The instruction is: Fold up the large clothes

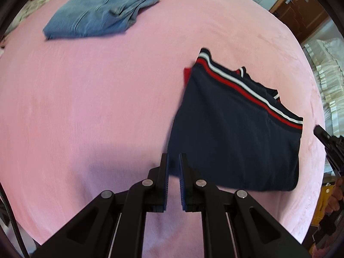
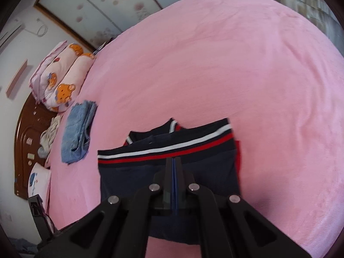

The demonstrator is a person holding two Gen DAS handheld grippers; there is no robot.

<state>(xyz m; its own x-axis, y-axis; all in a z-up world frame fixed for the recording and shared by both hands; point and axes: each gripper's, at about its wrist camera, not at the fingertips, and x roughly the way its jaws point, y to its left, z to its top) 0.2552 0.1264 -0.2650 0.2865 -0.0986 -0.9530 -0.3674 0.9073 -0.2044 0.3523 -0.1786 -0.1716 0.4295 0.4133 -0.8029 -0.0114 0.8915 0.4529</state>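
Left-wrist view, read from left to right: a folded pair of blue jeans lies at the far left of the pink bed cover, well apart from the other garment. At lower centre the left gripper points steeply down at the bed; its fingers stand a narrow slit apart with nothing between them, released and empty, just beside the near left corner of the folded navy garment. That garment, trimmed with a red and a white stripe, lies flat on the cover at centre right, with a small red edge showing at its left side. At the right margin the tip of the right gripper enters the view, clear of the cloth; a hand is partly visible below it. Right-wrist view, read from left to right: a dark wooden headboard and pillows printed with bears stand at the far left, with pale crumpled cloth beside the jeans. At lower centre the navy garment lies folded on the pink bed cover, its striped band running across the far edge. The right gripper hovers above it, fingers clenched flat together, blue pads touching, holding nothing.
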